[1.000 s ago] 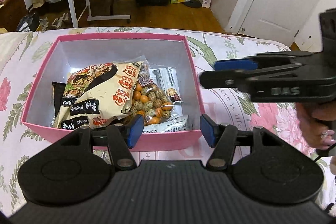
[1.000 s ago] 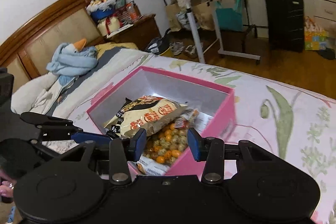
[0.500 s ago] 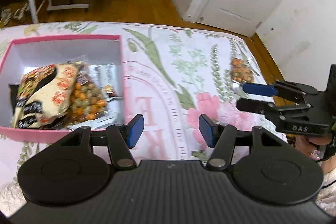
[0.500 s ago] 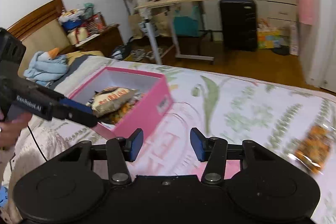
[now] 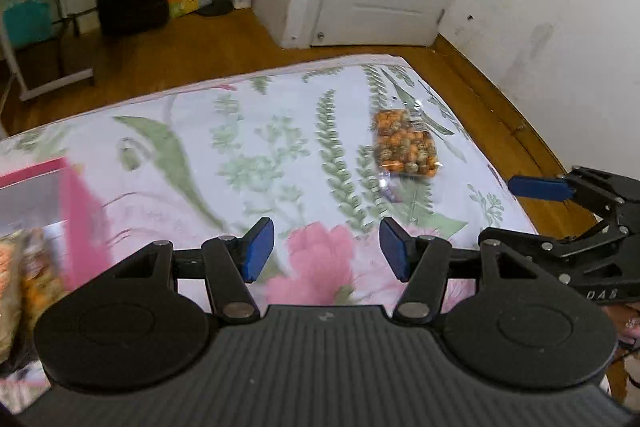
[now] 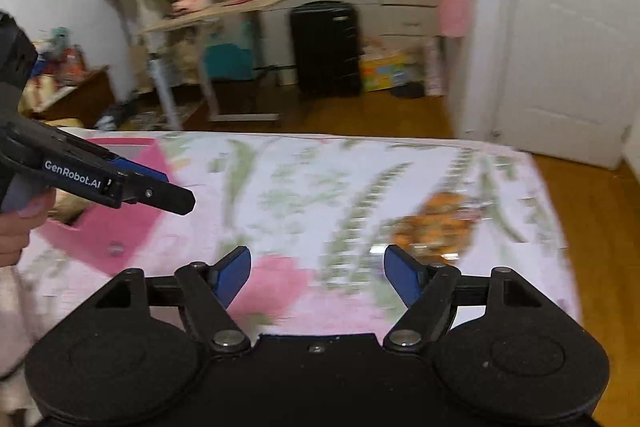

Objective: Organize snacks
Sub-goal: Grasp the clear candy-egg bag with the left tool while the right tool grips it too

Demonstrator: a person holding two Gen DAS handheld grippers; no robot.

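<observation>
Right gripper (image 6: 317, 273) is spreading its blue-padded jaws wide w/ nothing between them; they've just been opening. Left gripper (image 5: 326, 249) is hanging about half open, also empty. Both are hovering over the soft floral bedsheet (image 5: 248, 131). The clear, crinkly snack bag (image 5: 404, 145) of orange & speckled round nuts is lying flat, further out toward the bed's far right corner, well apart from the pink cardboard box (image 5: 82, 215) at near left. Risk: slick film is probably slipping from the pads, or the pinch is grabbing sheet too; the bag could get nudged off the near edge.
</observation>
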